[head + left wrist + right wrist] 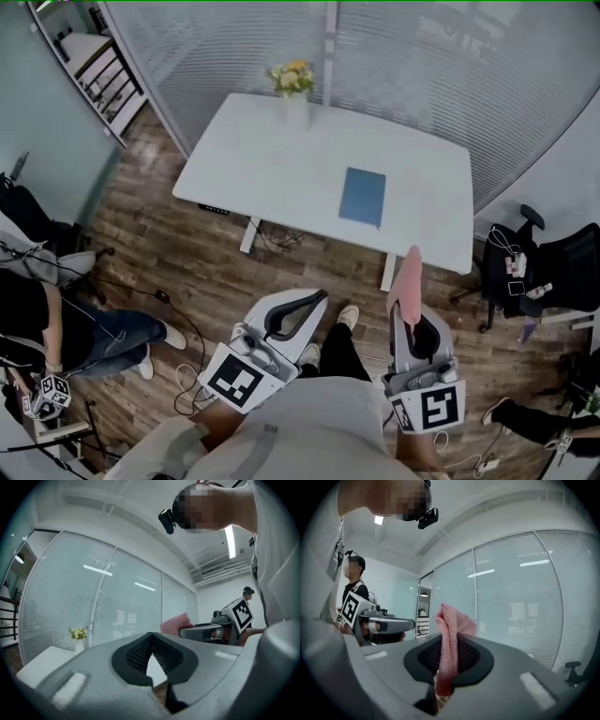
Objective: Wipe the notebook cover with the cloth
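Head view: the blue notebook [363, 196] lies flat toward the table's [262, 169] near right edge, and no other view shows it. Left gripper view: the left gripper [151, 637] has its jaws pressed together on nothing. Right gripper view: the right gripper [449, 663] pinches the pink cloth [451, 625] by a narrow fold, which might slip free while wiping. The unheld notebook could also slide.

The right gripper [448, 665] has its jaws pinched on the pink cloth [451, 634], which stands up in a fold above them. Off to the left, the left gripper [396, 626] points across, with a glass wall [520, 606] behind.
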Tool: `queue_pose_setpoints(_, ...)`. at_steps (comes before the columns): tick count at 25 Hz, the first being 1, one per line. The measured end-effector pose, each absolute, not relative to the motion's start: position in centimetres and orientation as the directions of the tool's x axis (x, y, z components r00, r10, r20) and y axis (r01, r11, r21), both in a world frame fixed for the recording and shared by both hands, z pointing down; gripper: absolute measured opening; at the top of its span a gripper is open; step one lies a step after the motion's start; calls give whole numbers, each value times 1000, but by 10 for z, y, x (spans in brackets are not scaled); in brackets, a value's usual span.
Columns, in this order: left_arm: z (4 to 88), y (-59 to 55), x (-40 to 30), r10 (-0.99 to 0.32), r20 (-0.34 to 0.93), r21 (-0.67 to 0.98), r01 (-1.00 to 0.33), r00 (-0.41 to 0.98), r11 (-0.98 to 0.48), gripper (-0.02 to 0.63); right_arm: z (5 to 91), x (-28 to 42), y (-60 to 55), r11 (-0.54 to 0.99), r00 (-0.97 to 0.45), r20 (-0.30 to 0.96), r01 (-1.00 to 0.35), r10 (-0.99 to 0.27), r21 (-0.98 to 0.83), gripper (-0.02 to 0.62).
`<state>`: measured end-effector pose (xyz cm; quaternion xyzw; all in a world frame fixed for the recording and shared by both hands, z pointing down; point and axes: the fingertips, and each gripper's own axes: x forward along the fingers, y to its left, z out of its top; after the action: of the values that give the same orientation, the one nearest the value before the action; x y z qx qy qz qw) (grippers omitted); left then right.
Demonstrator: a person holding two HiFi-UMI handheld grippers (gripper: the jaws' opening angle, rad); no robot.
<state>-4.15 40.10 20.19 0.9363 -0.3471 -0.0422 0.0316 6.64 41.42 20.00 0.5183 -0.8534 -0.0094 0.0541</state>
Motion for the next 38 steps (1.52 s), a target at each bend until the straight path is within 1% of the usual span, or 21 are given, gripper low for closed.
queue_pose_setpoints(6, 203, 362, -36, -656, -59, 89, -651, 753, -754, -2, 203, 72, 376, 463, -458, 79, -884, -886, 68, 32)
queue_pose_setpoints(17, 200, 262, 4, -660, -61, 73, -656, 749, -751, -2, 204, 113, 280, 462, -458, 69, -885, -886, 56, 32)
queue_pose_setpoints(27, 199, 162, 70, -645, -30, 76, -641, 764, -764, -2, 206, 175, 180, 461, -457, 87, -887, -885, 36, 32)
queue_pose_setpoints(38, 206, 80, 135, -630, -16, 68, -627, 777, -776, -2, 215, 237, 100, 456, -452, 94, -889, -887, 34, 32)
